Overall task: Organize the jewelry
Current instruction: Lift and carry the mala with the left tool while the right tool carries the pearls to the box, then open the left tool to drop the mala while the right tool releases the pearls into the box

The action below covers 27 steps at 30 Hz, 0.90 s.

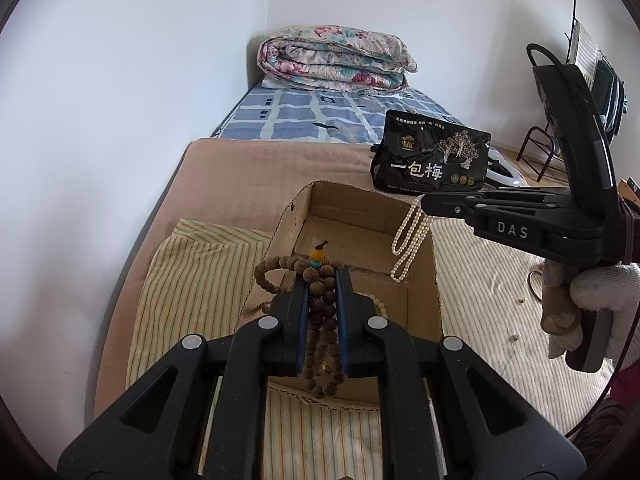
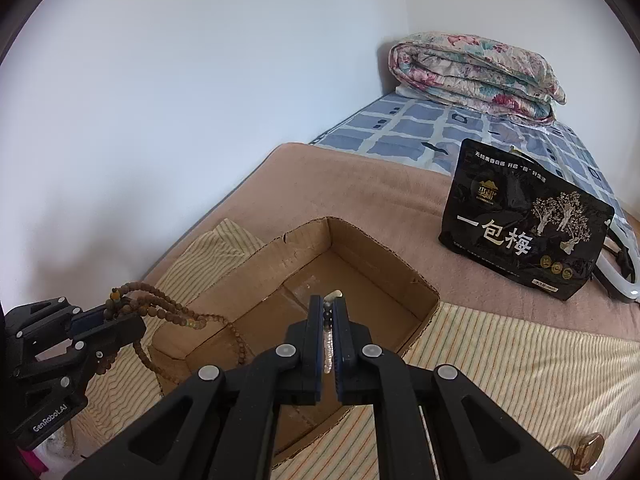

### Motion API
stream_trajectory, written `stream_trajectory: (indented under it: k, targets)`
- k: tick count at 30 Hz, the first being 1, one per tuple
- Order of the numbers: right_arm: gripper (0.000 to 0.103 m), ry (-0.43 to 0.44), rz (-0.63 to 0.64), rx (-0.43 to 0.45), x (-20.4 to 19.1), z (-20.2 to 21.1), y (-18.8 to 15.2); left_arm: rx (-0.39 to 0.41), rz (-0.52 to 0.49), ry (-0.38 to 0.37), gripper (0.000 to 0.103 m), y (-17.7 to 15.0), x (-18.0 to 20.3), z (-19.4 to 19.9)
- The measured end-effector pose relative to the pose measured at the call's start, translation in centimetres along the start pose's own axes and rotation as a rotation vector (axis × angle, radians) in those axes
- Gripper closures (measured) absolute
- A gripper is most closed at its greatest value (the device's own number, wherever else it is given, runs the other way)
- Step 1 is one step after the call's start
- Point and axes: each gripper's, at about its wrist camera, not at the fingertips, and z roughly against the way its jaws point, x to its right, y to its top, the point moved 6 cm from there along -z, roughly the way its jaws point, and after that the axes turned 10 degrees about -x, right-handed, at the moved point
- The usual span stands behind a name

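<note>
— How do our grippers stand?
— Our left gripper (image 1: 322,280) points downward, jaws clamped nearly together. Our right gripper (image 2: 328,312) tilts down too, jaws pressed tight.
— And our hands?
— Our gloved right hand (image 1: 596,312) wraps its handle.

There were two grippers (image 1: 323,280) (image 2: 327,304), two bead strings (image 1: 320,312) (image 1: 410,240), one cardboard box (image 2: 260,280), one black pouch (image 2: 524,220), one folded quilt (image 1: 336,58).

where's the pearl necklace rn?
The pearl necklace hangs from the shut right tongs over the cardboard box, at its right wall in the left wrist view, near the black snack bag.
</note>
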Motion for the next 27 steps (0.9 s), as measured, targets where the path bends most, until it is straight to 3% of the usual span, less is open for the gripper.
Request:
stream_trajectory:
  k: [12, 15, 17, 20, 22, 27]
  targets:
    - [0.099, -0.012, -0.01, -0.028, 0.1, -1.6, -0.1, -0.028, 0.005, -0.003, 0.093, -0.6, -0.3, -1.2]
    - [0.081, -0.018, -0.007, -0.022, 0.1, -1.5, -0.1, -0.03, 0.008, -0.003, 0.093, -0.6, -0.5, -1.2]
    - [0.076, -0.02, -0.008, -0.013, 0.0, -1.2, -0.1, -0.03, 0.008, 0.001, 0.092, -0.6, -0.6, -1.2]
    - [0.065, -0.03, -0.008, -0.01, -0.1, -0.8, -0.1, -0.026, 0.007, 0.009, 0.075, -0.8, -0.7, -1.0]
    - [0.045, -0.042, -0.006, 0.001, -0.1, -0.4, -0.2, -0.02, 0.009, 0.008, 0.066, -0.8, -0.7, -0.8]
    - [0.031, -0.055, -0.01, 0.019, -0.1, 0.6, -0.2, -0.017, 0.004, 0.011, 0.066, -0.9, -0.5, -0.3]
